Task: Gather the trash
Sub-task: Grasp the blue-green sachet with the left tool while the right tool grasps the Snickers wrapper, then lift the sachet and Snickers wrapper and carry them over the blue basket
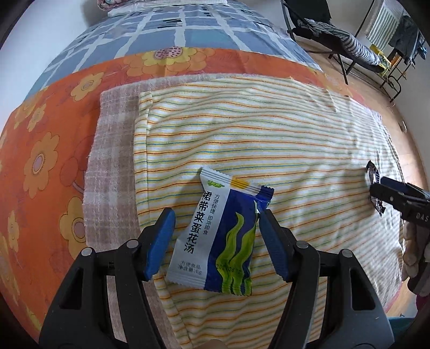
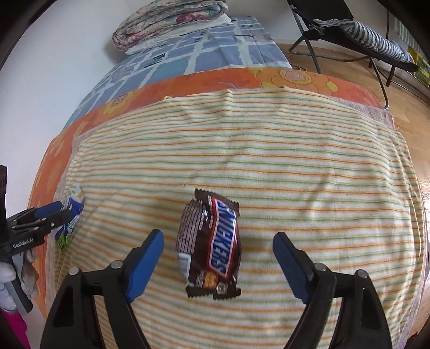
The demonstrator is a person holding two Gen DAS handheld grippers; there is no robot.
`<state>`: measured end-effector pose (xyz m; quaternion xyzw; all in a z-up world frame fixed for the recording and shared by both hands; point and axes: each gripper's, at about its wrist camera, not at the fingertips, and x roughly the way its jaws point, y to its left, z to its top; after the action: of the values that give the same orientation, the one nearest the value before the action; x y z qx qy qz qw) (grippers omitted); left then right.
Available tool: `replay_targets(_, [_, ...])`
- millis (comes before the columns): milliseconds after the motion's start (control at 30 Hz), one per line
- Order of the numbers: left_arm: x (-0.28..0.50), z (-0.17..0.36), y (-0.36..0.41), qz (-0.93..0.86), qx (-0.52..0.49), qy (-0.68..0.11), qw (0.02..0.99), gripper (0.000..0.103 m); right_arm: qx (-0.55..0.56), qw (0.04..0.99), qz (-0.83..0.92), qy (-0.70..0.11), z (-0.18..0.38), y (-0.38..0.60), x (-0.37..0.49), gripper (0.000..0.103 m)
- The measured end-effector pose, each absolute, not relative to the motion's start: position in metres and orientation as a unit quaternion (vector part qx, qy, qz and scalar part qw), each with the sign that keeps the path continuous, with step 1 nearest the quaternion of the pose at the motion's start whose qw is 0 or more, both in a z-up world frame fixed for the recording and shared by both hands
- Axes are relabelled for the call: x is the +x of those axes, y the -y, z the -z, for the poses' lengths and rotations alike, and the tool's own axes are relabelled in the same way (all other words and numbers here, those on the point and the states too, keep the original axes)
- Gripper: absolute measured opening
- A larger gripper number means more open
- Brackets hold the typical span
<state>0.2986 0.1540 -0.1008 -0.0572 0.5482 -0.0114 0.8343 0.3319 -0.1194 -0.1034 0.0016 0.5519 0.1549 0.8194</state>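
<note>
Left wrist: one soup packet [image 1: 215,236] between open left hand-held gripper [image 1: 215,239]; right also open.

striped towel [image 2: 268,166] on bed [image 1: 48,150], 2 wrappers: soup packet [image 1: 215,236], Snickers wrapper [image 2: 212,247]

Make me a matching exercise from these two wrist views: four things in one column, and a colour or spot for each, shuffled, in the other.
Things
1. soup packet
2. Snickers wrapper
3. striped towel
4. folded quilt

Descriptions
A. brown, lying between the open jaws of the right hand-held gripper
B. cream with thin orange and green lines, spread under both wrappers
C. blue and white with green seaweed art, between the open jaws of the left hand-held gripper
D. floral, stacked at the far end of the bed

Pairs: 1-C, 2-A, 3-B, 4-D
</note>
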Motion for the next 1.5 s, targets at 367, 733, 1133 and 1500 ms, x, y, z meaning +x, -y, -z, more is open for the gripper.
replay_targets(367, [0.300, 0.108, -0.145, 0.005, -0.052, -0.545, 0.837, 0.052, -0.022, 0.821, -0.147, -0.552, 0.109, 0.110, 0.340, 0.044])
replay_targets(733, [0.292, 0.087, -0.153, -0.001, -0.079, -0.526, 0.847, 0.050, -0.014, 0.832, -0.154, -0.533, 0.091, 0.119, 0.330, 0.038])
replay_targets(1133, [0.254, 0.048, -0.130, 0.015, -0.066, -0.514, 0.855, 0.050, -0.045, 0.847, -0.171, -0.502, 0.048, 0.115, 0.288, 0.038])
replay_targets(1500, [0.181, -0.002, -0.086, 0.046, -0.033, -0.496, 0.866, 0.050, -0.060, 0.855, -0.195, -0.477, 0.006, 0.119, 0.219, 0.038])
